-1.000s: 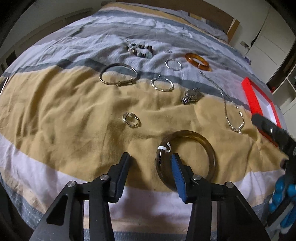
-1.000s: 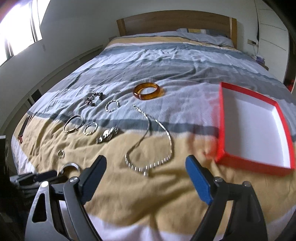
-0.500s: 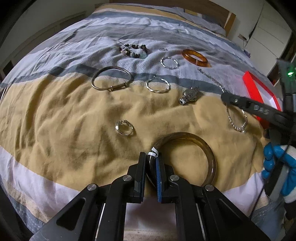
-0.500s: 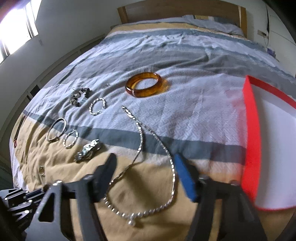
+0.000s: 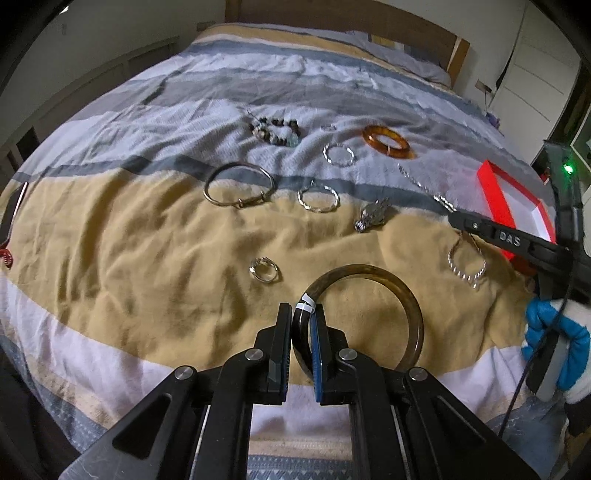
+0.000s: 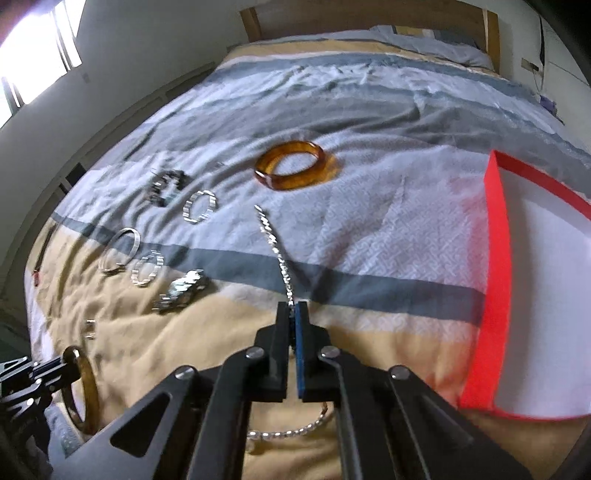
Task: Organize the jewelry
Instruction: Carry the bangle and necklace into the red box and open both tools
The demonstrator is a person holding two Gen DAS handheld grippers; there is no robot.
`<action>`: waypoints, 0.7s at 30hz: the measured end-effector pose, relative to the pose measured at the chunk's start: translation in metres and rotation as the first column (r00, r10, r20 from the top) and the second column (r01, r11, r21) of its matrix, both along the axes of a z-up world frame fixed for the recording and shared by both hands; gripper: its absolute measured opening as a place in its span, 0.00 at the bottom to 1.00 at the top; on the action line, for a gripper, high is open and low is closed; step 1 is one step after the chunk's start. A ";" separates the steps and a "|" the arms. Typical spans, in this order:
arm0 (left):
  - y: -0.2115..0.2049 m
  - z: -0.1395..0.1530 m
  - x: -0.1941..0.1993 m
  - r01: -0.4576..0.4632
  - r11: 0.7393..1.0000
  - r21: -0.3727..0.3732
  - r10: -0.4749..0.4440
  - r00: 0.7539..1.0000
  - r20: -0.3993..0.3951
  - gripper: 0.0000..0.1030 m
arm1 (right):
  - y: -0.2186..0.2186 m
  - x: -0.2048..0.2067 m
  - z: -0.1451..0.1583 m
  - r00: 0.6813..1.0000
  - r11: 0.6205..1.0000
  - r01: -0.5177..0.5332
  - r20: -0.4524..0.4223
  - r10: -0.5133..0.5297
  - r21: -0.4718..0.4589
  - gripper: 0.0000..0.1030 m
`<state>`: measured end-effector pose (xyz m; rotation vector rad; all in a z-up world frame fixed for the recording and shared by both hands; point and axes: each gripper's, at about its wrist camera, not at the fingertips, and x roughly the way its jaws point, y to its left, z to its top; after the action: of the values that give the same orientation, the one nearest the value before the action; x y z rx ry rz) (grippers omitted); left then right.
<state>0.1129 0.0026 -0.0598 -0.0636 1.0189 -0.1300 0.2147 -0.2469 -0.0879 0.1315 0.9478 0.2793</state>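
Note:
My left gripper point(image 5: 301, 317) is shut on the near-left rim of a large dark brown bangle point(image 5: 410, 299) that lies on the bed; the bangle also shows in the right wrist view point(image 6: 86, 387). My right gripper point(image 6: 293, 308) is shut on a silver chain necklace point(image 6: 273, 240), both strands pinched between the pads, its lower loop point(image 6: 291, 430) under the fingers. The right gripper shows in the left wrist view point(image 5: 454, 218) over the necklace point(image 5: 465, 266). A red box with a white inside point(image 6: 496, 236) lies at right.
On the striped bedcover lie an amber bangle point(image 5: 388, 142), a beaded bracelet point(image 5: 275, 129), a thin metal bangle point(image 5: 238, 182), two silver twisted rings point(image 5: 317, 197), a silver watch point(image 5: 371, 216) and small earrings point(image 5: 264, 269). The headboard point(image 6: 369, 20) stands far back.
My left gripper closed on the brown bangle's rim. My right gripper moved forward and down over the necklace and closed on its chain.

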 end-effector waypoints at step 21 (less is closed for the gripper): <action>-0.026 0.071 -0.044 0.049 0.999 0.013 -0.050 0.988 0.147 0.09 | -0.024 -0.099 0.122 0.971 0.995 -0.002 0.236 -0.021 0.098 0.02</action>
<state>0.0693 -0.0234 0.0113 -0.0197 0.8739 -0.1725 0.1154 -0.2709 0.0343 0.1878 0.6960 0.3247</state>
